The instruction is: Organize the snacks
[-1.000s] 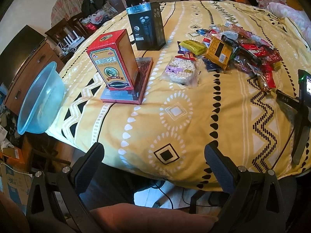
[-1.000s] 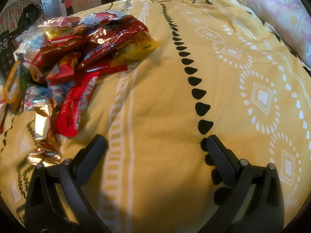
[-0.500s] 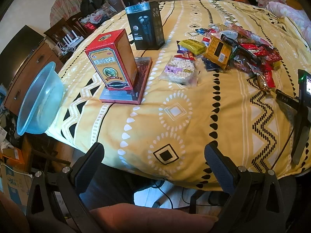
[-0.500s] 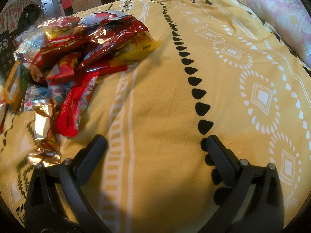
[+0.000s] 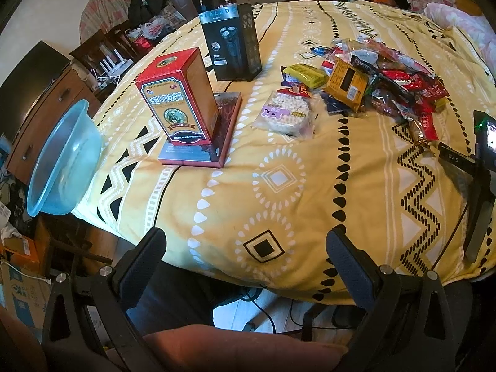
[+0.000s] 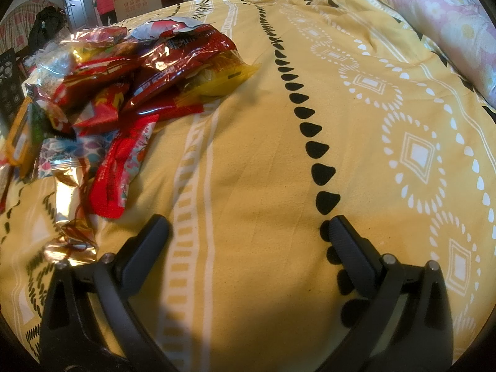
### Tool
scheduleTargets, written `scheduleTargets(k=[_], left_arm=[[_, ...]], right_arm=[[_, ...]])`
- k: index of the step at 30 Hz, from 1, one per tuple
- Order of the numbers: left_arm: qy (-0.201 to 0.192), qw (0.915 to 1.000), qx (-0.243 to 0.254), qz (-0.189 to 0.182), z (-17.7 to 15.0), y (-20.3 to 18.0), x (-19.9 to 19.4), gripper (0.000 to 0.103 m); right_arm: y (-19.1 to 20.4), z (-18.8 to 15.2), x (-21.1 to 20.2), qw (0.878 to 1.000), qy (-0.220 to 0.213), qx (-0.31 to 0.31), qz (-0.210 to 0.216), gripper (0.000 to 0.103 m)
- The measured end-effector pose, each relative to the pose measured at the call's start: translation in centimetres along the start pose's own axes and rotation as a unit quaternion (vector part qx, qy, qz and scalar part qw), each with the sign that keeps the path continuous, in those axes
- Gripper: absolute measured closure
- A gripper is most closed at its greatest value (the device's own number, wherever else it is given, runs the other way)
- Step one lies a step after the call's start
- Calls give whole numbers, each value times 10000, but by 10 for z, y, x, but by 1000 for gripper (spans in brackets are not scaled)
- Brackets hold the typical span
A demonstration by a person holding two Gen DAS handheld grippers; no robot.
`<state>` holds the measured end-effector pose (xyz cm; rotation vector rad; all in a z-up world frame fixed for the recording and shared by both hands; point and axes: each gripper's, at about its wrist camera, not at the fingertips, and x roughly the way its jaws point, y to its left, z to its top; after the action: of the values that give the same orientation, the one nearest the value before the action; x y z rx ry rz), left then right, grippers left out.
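A pile of snack packets [image 5: 384, 77] lies on the yellow patterned cloth [image 5: 279, 179] at the far right; it also shows in the right wrist view [image 6: 130, 86] at the upper left. A clear bag of white puffs [image 5: 285, 114] lies apart, nearer the middle. A red packet [image 6: 121, 170] lies at the pile's near edge. My left gripper [image 5: 245, 248] is open and empty, held off the table's near edge. My right gripper [image 6: 248, 232] is open and empty, low over the cloth, right of the pile.
A red box [image 5: 179, 99] stands on a flat book [image 5: 201, 152]; a black box [image 5: 232, 43] stands behind. A blue plastic bowl [image 5: 62, 161] sits at the table's left edge. The right gripper's body [image 5: 480, 167] shows at the right. A pink quilt [image 6: 449, 15] lies far right.
The left wrist view has shifted very slightly. The right gripper has not moved.
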<state>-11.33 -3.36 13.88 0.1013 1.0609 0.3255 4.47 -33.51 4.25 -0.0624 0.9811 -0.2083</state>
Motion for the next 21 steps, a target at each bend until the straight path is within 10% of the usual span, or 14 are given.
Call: scheduleTargets(k=[21], left_arm=[[17,10000,-1,5,-2,0,-1,0]], right_arm=[[0,0,0,10000,0,0,0,0]])
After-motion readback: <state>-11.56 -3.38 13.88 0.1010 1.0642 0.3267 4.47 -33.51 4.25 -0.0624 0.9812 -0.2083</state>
